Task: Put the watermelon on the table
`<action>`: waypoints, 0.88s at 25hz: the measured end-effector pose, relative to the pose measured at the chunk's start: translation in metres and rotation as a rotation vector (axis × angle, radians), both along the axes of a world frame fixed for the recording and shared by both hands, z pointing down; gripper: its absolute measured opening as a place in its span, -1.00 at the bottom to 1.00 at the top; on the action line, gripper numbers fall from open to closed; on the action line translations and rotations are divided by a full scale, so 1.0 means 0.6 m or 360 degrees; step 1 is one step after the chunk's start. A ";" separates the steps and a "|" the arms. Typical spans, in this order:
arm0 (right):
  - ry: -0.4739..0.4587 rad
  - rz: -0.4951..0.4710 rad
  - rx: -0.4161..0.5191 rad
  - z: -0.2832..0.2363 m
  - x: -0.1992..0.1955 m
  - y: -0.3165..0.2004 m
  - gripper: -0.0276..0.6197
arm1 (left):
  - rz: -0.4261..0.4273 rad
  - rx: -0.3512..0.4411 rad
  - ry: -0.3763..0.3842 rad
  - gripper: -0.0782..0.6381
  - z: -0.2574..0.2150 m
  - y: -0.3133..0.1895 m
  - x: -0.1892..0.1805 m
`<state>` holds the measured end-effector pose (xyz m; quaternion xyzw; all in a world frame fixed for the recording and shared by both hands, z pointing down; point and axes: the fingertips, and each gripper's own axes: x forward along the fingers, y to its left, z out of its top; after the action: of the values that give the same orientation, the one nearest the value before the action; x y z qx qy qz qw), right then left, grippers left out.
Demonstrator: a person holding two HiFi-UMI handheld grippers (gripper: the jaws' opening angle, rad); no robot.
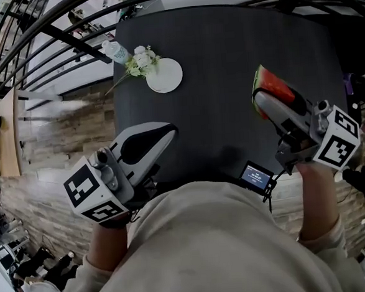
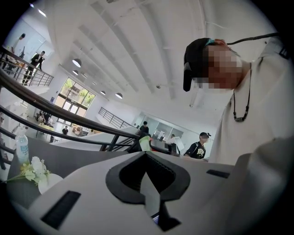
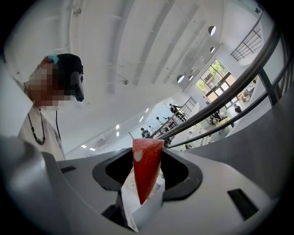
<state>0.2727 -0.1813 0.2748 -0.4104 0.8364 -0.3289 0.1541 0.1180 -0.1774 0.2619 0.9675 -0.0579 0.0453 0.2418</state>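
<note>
Fingers [image 3: 188,183] of my right gripper [image 3: 148,160] are clamped on the watermelon [image 1: 277,86], one on each flat red face, with the narrow point of the wedge toward the gripper's camera. In the head view a green rind runs along the slice's outer edge. The slice hangs above the right side of the bench [image 1: 226,64], near its right edge and not yet touching the dark top. My left gripper [image 1: 168,132] sits over the near left corner, its fingers pressed together with nothing between them.

I judge the slice light enough for one gripper. The flesh looks soft and probably slick, so it could slide or bruise under a harder squeeze. The rind would be the firmer place to hold, but the hold on the broad faces looks secure enough. When setting it down, I would want the rind or a flat face to meet the bench before I let go, so it does not topple.

A white plate [image 1: 165,76], flowers [image 1: 142,61] and a bottle [image 1: 117,51] stand by the far left corner, well apart from the slice.
</note>
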 end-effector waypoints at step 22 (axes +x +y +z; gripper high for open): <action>0.0246 -0.0032 -0.0084 0.007 -0.067 -0.085 -0.30 | 0.0200 -0.0111 0.0108 -0.78 0.005 0.004 -0.050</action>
<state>0.2326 -0.2323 0.2787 -0.4301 0.8409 -0.3196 0.0751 0.0879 -0.1750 0.2650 0.9612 0.0128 0.0295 0.2740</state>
